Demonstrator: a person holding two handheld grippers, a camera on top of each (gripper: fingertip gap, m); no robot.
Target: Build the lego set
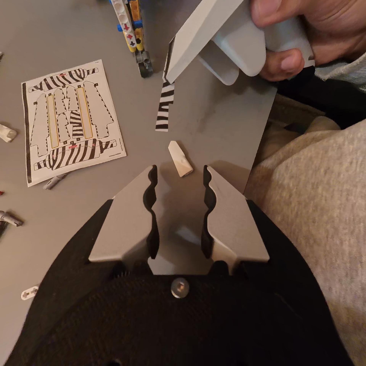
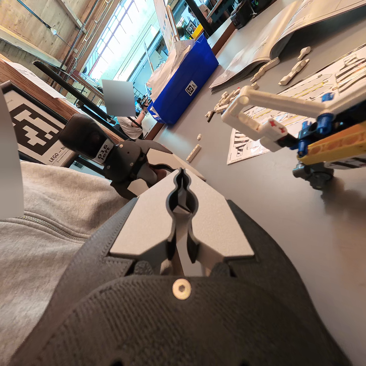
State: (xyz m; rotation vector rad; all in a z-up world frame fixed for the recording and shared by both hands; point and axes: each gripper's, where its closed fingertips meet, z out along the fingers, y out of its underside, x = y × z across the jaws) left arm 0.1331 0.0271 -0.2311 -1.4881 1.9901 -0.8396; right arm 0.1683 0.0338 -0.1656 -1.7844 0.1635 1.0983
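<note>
My left gripper (image 1: 180,168) is open and empty, low over the grey table. A small white angled Lego piece (image 1: 181,158) lies on the table just ahead of its fingertips, between them. My right gripper (image 1: 168,76) is shut on a zebra-striped sticker (image 1: 165,107) that hangs down from its tips above the table. In the right wrist view the right gripper (image 2: 181,172) shows closed jaws with a thin black-and-white strip between them. The partly built model (image 1: 134,33) of white, yellow and blue beams lies at the back; it also shows in the right wrist view (image 2: 316,138).
A sticker sheet (image 1: 73,122) with zebra shapes lies to the left. Loose grey pins (image 1: 53,181) and a white piece (image 1: 8,134) are scattered around it. The table edge (image 1: 261,138) runs close on the right. An open booklet (image 2: 277,39) and a blue bin (image 2: 184,83) stand farther off. Spacing between my two grippers at the tips: around 8 cm. The white piece (image 1: 8,134) lies around 15 cm away from my left fingertips. It is also in sight in the right wrist view (image 2: 284,81).
</note>
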